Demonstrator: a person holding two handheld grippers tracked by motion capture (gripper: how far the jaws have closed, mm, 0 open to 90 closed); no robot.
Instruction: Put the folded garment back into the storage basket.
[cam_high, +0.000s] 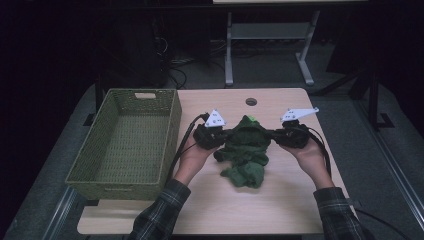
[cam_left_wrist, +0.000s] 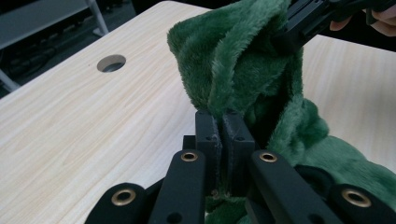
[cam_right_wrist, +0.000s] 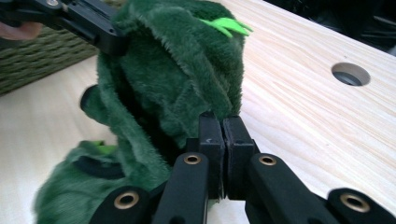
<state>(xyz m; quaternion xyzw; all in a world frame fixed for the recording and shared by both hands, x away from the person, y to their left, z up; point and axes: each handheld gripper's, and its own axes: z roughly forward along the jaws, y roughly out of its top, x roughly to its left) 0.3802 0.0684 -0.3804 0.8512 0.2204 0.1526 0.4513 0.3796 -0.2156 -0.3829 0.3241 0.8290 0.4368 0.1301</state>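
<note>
Gripping the green plush garment from both sides, the left gripper and the right gripper meet at the centre of the high view, each with its jaws pressed together on a fold of the fabric. The garment is partly lifted between them, and its lower part lies on the wooden table towards the bottom of the frame. A woven green basket stands at the left of the frame, and a round hole is in the table above the garment.
</note>
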